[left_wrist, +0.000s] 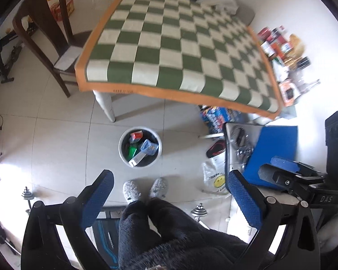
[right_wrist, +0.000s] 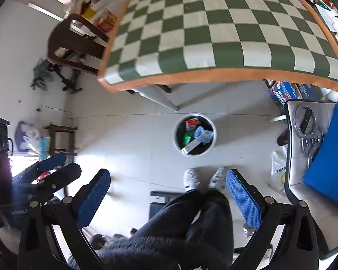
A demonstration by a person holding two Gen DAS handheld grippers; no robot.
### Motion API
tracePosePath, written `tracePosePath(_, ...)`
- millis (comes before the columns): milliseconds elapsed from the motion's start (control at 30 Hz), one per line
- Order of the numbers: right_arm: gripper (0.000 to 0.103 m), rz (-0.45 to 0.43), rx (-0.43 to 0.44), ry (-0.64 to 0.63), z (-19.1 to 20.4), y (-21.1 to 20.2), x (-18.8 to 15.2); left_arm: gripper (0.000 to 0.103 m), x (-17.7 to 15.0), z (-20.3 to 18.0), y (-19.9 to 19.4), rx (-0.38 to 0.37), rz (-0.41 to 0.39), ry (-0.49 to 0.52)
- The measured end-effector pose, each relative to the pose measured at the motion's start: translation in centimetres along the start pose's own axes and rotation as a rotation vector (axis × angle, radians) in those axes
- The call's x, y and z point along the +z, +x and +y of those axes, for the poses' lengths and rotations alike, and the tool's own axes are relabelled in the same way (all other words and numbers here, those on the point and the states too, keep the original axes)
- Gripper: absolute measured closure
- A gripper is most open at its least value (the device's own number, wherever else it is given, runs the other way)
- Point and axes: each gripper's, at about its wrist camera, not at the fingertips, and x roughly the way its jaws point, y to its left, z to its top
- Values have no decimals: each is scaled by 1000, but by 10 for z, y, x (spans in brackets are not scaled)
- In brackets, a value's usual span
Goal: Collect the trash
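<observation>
checked tablecloth (left_wrist: pixel 169 45) over the table, bare of any loose item across its visible squares. wooden chair (left_wrist: pixel 45 33) tucked at the far-left corner; side table with a blue folder (right_wrist: pixel 326 153) to the right. tiled floor (left_wrist: pixel 63 139) below, with a white bin (left_wrist: pixel 124 155) standing between the table leg and a pair of grey slippers (left_wrist: pixel 144 189).

inside the bin: red packet (right_wrist: pixel 191 122), blue packet (right_wrist: pixel 204 133), green wrapper (right_wrist: pixel 187 138) and a white box (right_wrist: pixel 191 146) leaning against the rim. trash mostly gathered, by the look of it, so near the end of the task or between pickups.

left gripper (left_wrist: pixel 169 195) held high over the knees, blue pads wide apart, nothing between them. right gripper (right_wrist: pixel 167 193) likewise spread and empty, hanging just beside the left, whose side shows at the left edge of the right view.

next move likely calls for a scan for leftovers: perhaps the plastic bag (left_wrist: pixel 214 177) lying on the floor by the side table, if counted as trash. would need a low reach down and to the right, pads closing on a loose fold, then a carry across to the bin.
</observation>
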Motion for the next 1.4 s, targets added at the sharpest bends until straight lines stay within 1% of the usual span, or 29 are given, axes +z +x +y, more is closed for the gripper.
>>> tracePosePath(67, 0, -13, 10, -13, 7, -23, -5, 0, -2, -3, -22, -14, -26, -8)
tracePosePath(167, 0, -18, 39, -25, 17, -49, -13, 0, -5, -7, -44, -37, -54, -16)
tracePosePath(233, 0, -27, 35, -43, 23, -63, -19, 0, -10, -10, -58, -49, -70, -14)
tracePosePath(367, 0, -40, 50, -64, 35, -90, -30, 0, -18, -17, -75, -71, -90, -10)
tracePosePath(533, 0, -57, 51, -88, 48, -111, -38, 0, -28, -23, -88, -95, -96, 0)
tracePosePath(733, 0, -60, 43, -114, 59, -125, -46, 0, -34, -24, -95, -102, -98, 9)
tracePosePath(967, 0, -61, 39, -113, 64, -131, -53, 0, -39, -22, -102, -95, -106, 17)
tracePosePath(1400, 0, -59, 39, -115, 64, -133, -59, 0, -45, -22, -105, -98, -96, 29)
